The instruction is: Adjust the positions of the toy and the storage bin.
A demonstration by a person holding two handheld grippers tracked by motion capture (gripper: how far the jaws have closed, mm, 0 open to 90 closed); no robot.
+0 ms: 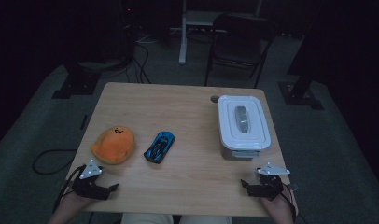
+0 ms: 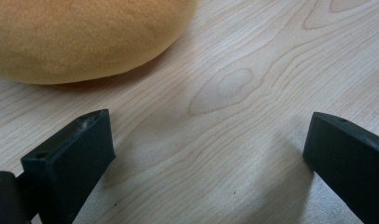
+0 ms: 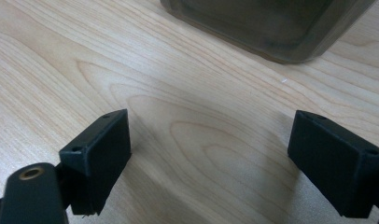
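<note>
Nearest the high camera, at the bottom edge of the frame, your two hands rest on the near rim of the table (image 1: 187,100). Your left gripper (image 1: 106,189) sits at the lower left, your right gripper (image 1: 249,185) at the lower right, well apart from each other.

In the left gripper view the jaws stand wide, with nothing but bare wood between them. The orange plush (image 2: 80,37) fills the upper left of that frame, just beyond the left jaw and not touching it. In the high view the plush (image 1: 114,144) lies left of centre, just above your left gripper.

In the right gripper view the jaws are likewise spread wide over bare wood. The lower corner of the box (image 3: 267,25) shows at the top of that frame, near the jaws but clear of them. In the high view the box (image 1: 242,125) stands at the right of the table with its white lid on, just above your right gripper.

Between plush and box, slightly left of centre, the blue car (image 1: 160,147) lies at a slant, just beside the plush. A chair (image 1: 239,39) stands past the far edge, upper centre.
</note>
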